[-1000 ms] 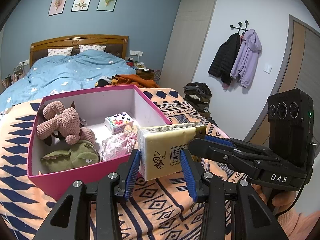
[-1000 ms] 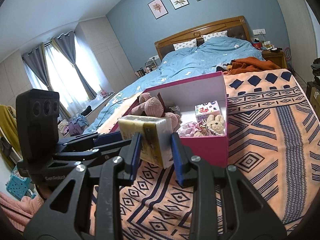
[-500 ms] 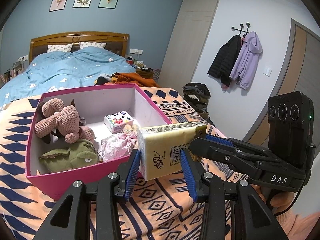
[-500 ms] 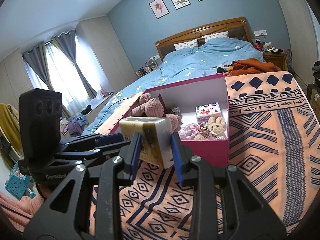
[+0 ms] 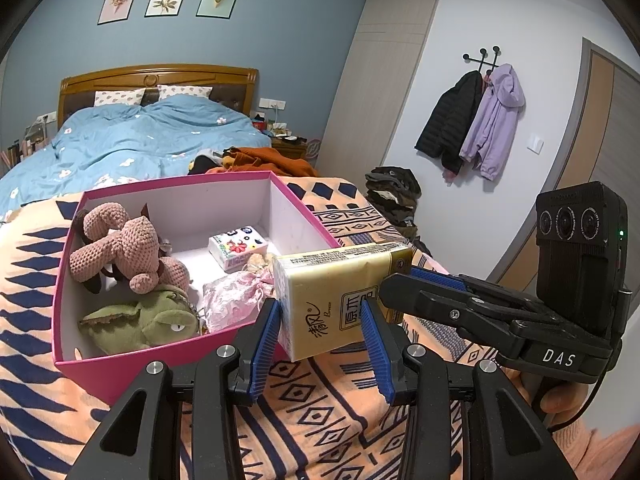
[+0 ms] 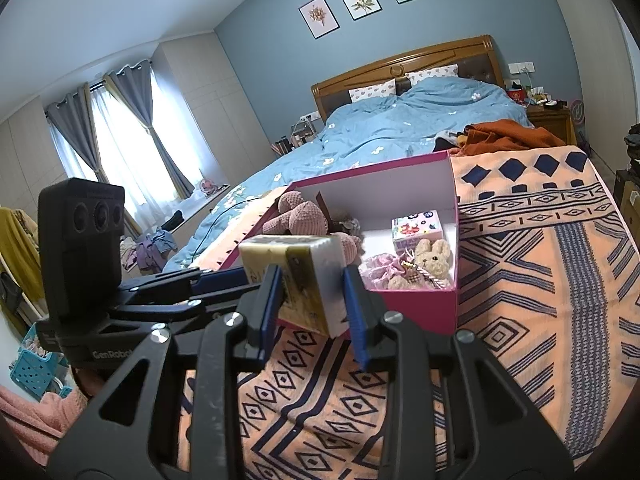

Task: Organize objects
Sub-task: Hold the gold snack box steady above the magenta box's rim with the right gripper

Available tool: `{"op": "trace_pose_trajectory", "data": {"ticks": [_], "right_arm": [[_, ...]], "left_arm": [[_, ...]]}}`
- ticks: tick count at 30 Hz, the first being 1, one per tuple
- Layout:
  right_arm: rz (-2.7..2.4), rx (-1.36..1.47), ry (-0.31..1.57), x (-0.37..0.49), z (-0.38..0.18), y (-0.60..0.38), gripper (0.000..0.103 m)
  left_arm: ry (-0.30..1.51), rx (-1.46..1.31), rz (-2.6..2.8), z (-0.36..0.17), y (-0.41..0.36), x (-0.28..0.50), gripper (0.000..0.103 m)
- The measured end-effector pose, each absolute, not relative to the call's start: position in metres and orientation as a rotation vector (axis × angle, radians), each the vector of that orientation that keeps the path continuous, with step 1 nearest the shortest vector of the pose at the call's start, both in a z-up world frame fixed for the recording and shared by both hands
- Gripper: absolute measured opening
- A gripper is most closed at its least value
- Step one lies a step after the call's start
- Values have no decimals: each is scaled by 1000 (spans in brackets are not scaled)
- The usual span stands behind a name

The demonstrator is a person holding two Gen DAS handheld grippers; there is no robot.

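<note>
Tissue pack (image 5: 336, 296) just off pink box (image 5: 100, 380) rim.

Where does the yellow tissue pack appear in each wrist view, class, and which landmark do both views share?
Left wrist view: the tissue pack sits lower centre, gripped at both ends.
Right wrist view: the tissue pack sits centre-left, between the blue pads.
Shared landmark: the pink box just behind it.
</note>
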State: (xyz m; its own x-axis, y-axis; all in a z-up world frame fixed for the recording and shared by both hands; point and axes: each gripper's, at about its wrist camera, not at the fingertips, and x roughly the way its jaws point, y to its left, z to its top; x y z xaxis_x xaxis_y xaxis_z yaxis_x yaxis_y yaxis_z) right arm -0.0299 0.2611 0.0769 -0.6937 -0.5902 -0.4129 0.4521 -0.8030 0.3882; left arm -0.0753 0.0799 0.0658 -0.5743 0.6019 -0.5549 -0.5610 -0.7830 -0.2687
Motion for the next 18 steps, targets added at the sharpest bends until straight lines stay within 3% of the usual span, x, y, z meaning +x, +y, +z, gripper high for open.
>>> {"op": "trace_pose_trajectory", "data": {"ticks": [18], "right_arm": [[-2439,704,-348,-35,82,263,35]], "left_arm": [[-73,-845,2322,71,83,-80,42]]}}
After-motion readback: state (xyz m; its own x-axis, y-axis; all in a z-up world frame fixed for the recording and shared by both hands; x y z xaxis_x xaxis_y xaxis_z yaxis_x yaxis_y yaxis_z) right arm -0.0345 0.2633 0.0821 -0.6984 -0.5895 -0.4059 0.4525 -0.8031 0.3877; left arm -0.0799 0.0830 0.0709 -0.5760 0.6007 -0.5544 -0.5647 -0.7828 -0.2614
